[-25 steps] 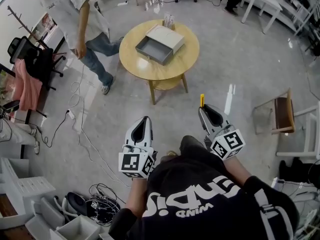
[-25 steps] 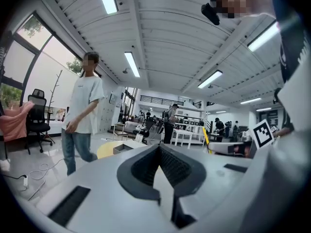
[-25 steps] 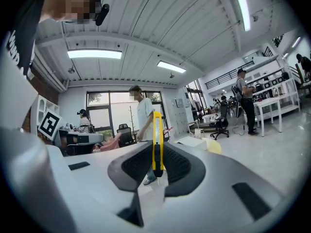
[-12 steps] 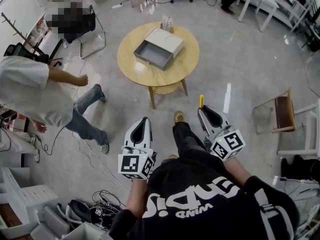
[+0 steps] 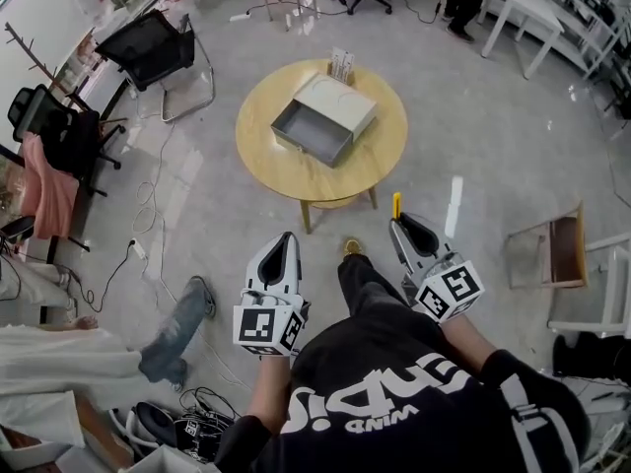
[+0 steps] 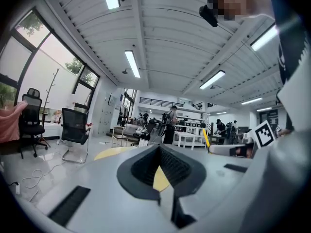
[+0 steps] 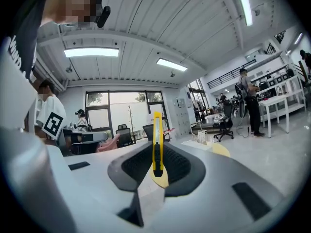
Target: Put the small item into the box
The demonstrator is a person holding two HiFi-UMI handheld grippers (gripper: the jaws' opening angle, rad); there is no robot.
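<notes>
A round wooden table (image 5: 286, 170) stands ahead of me on the floor. On it lies a box (image 5: 325, 116), its grey tray open and a white lid part behind. My right gripper (image 5: 399, 221) is shut on a yellow utility knife (image 5: 397, 202), held upright short of the table. In the right gripper view the knife (image 7: 156, 140) rises between the jaws of the gripper (image 7: 156, 155). My left gripper (image 5: 287, 237) is shut with nothing in it, level with the right one; the left gripper view shows it (image 6: 159, 150) with the table's yellow top beyond.
A small card stand (image 5: 342, 64) sits behind the box. Another person's leg (image 5: 177, 328) is at the lower left. A wooden chair (image 5: 557, 249) stands at right, a black chair (image 5: 148, 47) at upper left. Cables (image 5: 148, 254) trail over the floor.
The other person has walked from beside the table down to the lower left. My foot has stepped forward. Both grippers keep their hold and place.
</notes>
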